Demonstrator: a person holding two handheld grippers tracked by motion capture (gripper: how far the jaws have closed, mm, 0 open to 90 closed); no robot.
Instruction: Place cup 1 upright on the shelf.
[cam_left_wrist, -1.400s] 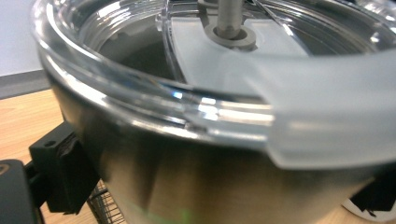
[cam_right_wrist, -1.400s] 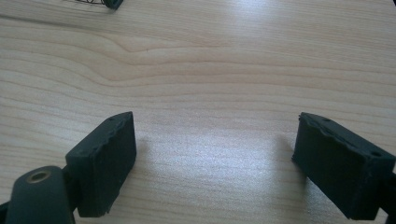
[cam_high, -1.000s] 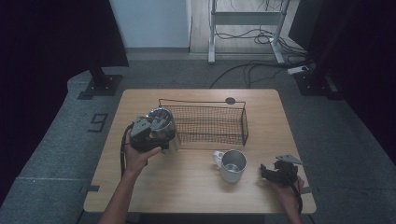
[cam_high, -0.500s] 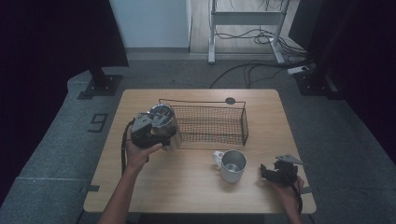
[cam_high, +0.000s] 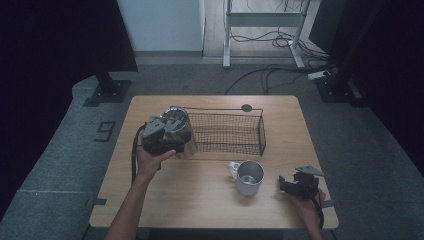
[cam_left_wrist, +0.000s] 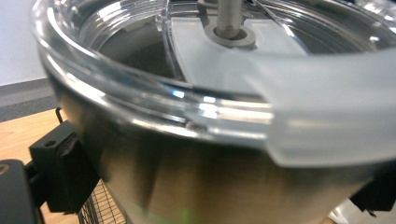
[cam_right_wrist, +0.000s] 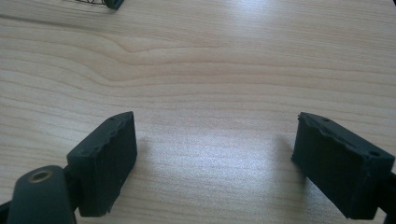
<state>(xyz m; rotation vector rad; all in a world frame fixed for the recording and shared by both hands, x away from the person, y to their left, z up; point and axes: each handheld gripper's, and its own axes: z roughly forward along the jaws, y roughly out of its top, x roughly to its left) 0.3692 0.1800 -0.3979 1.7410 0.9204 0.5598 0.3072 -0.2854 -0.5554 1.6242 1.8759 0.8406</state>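
Near the tabletop's front right corner the right tongs (cam_high: 298, 185) rest released, nothing between their jaws. Just left stands a steel mug (cam_high: 248, 177). Farther back, the left tongs (cam_high: 167, 138) grasp a lidded steel tumbler (cam_left_wrist: 196, 140) at the wire basket's (cam_high: 227, 132) left end, seemingly lifted. Loading appears underway; next, the tumbler needs clearing the rim and lowering inside.

I saw a brushed metal tumbler (cam_left_wrist: 187, 186) with glossy clear plastic lid (cam_left_wrist: 140, 88), and matt wooden table (cam_right_wrist: 210, 60).
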